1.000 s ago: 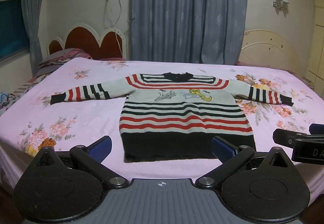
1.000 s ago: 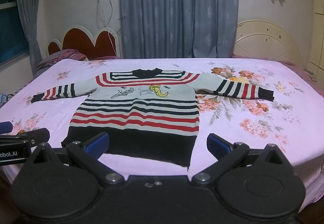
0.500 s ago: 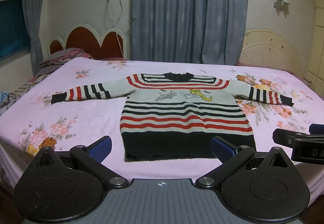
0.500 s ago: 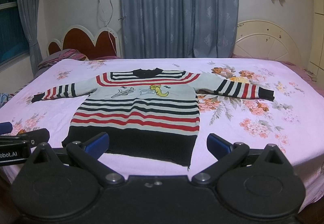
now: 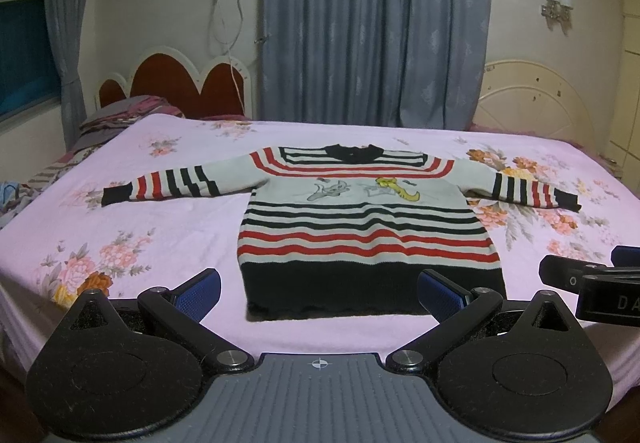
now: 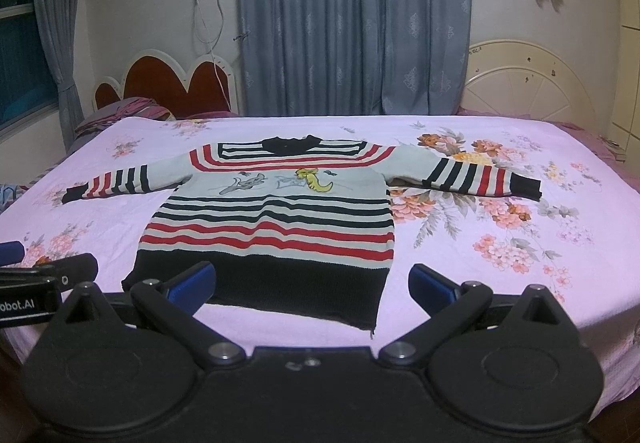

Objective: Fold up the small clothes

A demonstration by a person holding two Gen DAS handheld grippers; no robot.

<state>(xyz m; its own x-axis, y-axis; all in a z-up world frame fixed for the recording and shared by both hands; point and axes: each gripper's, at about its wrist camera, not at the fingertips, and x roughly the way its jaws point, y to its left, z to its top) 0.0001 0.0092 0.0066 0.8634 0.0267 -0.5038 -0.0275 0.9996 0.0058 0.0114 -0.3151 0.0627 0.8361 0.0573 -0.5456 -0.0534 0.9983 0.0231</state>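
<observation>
Striped sweater (image 5: 366,227) flat on pink floral bed (image 5: 120,219), sleeves spread. Left gripper (image 5: 320,289) and right gripper (image 6: 312,283) near hem, fingers wide, holding nothing.

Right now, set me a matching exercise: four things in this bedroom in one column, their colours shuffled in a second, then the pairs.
Things:
1. bedsheet
2. curtain
3. sweater hem band
4. heart-shaped headboard panel

Colours:
A. black
B. dark red
C. pink with flowers
D. grey-blue

Pairs: 1-C, 2-D, 3-A, 4-B
</observation>
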